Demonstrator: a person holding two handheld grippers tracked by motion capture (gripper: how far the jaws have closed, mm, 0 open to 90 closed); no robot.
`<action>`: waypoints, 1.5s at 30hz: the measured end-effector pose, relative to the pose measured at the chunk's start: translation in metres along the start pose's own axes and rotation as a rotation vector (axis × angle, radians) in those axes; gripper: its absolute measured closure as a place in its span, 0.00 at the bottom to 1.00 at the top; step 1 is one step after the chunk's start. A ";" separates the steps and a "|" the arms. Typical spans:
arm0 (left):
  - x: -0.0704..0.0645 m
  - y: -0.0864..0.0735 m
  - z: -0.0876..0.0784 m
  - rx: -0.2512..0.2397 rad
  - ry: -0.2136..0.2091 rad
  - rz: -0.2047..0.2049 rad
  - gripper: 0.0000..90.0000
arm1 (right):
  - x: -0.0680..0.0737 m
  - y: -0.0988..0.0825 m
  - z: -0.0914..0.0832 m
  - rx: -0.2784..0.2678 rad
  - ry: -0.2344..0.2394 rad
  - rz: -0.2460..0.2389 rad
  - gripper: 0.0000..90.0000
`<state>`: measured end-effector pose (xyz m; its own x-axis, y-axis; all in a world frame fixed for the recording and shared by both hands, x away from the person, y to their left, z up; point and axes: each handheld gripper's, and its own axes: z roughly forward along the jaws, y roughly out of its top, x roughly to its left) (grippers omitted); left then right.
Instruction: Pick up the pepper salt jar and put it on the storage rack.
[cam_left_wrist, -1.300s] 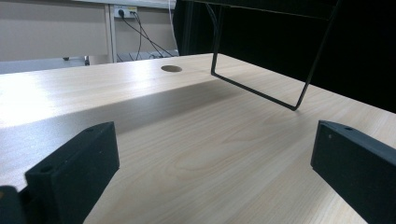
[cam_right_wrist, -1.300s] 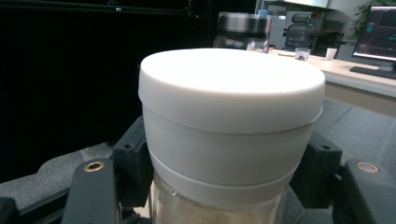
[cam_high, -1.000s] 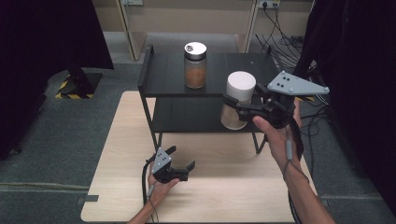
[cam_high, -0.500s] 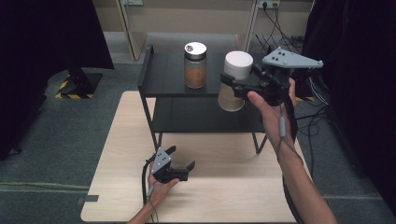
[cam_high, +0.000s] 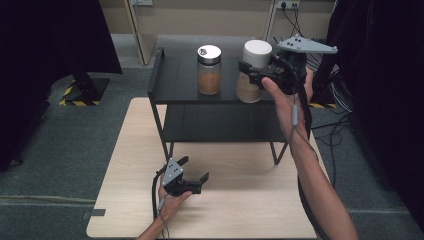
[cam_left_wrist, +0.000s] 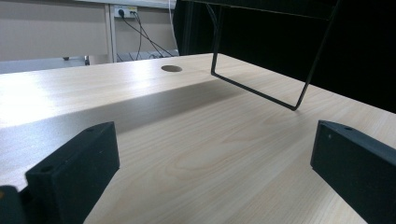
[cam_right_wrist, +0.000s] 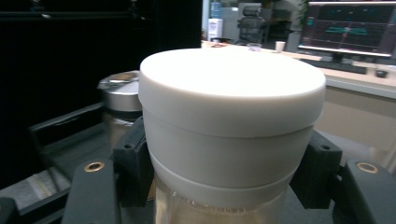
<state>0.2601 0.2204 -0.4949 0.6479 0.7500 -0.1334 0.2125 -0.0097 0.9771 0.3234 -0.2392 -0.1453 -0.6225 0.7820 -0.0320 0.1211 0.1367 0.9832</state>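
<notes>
My right gripper (cam_high: 250, 74) is shut on a white-lidded jar (cam_high: 254, 72) of pale brown contents, holding it over the right part of the black shelf's top (cam_high: 175, 85). In the right gripper view the white-lidded jar (cam_right_wrist: 232, 126) sits between both jaws, gripped just below its lid. A second jar (cam_high: 209, 70) with a metal lid and brown contents stands on the shelf top to its left; this metal-lidded jar (cam_right_wrist: 119, 100) shows behind the held one. Low on the wooden table (cam_high: 140, 150), my left gripper (cam_high: 192, 169) rests open with nothing between its jaws.
The black two-tier shelf stands at the table's far side; its thin leg frame (cam_left_wrist: 261, 91) shows in the left gripper view, beside a round cable hole (cam_left_wrist: 171, 68) in the tabletop. Dark curtains flank the scene and cables (cam_high: 345, 122) lie on the floor at right.
My right gripper has carried the white-lidded jar up and away from me, from in front of the lower shelf to the shelf top beside the metal-lidded jar. The left gripper stayed still.
</notes>
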 end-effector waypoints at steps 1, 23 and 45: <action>0.000 0.000 0.000 0.000 0.000 0.000 0.01 | 0.000 0.000 0.000 0.000 0.000 0.000 0.39; 0.000 0.000 0.001 0.003 -0.002 0.003 0.01 | -0.008 -0.001 0.022 -0.011 -0.065 0.037 0.39; -0.001 0.000 0.001 0.004 -0.004 0.004 0.01 | 0.000 -0.009 0.025 -0.019 -0.096 0.008 0.18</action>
<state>0.2600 0.2186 -0.4949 0.6516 0.7472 -0.1306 0.2132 -0.0152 0.9769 0.3422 -0.2254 -0.1587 -0.5446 0.8377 -0.0404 0.1105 0.1194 0.9867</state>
